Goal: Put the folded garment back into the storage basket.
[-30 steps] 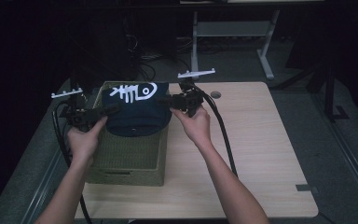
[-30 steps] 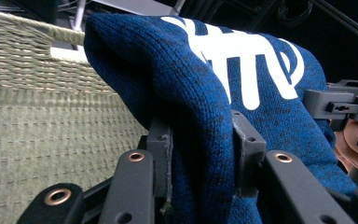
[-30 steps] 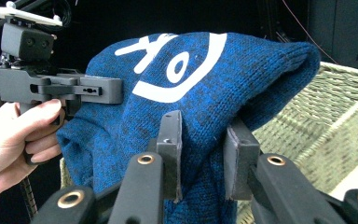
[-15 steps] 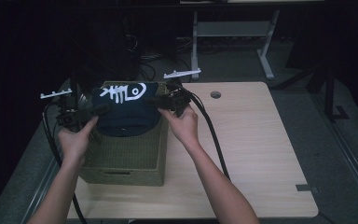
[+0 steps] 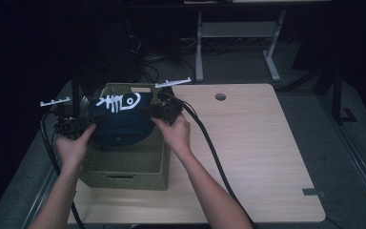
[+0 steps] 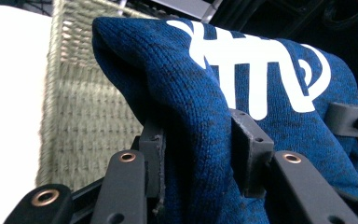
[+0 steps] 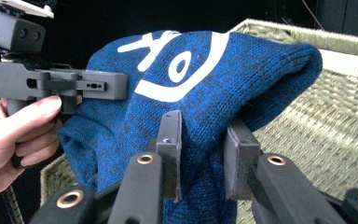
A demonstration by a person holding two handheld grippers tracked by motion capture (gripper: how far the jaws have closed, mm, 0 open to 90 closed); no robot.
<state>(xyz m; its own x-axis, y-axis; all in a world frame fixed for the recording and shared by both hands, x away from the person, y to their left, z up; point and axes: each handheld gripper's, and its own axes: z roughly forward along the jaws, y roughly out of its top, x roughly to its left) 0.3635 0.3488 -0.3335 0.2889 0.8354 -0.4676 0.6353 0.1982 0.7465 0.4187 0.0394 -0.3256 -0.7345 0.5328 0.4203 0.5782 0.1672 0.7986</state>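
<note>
Blue knit hat (image 5: 121, 121) stretched between left gripper (image 6: 198, 149) and right gripper (image 7: 200, 144), each one's fingers pinching a fold, left pair just easing apart, above the woven basket (image 5: 128, 164).

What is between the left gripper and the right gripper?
In the high view, the blue knit hat hangs between the left gripper and right gripper, above the woven basket.

Blue fish-bone knit hat (image 5: 121, 119), over basket (image 5: 124, 167)

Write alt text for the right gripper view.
The right claw pinches a fold of a blue knit hat with a white fish-skeleton design, above a green woven basket. At left, a hand holds the left claw against the hat.
</note>
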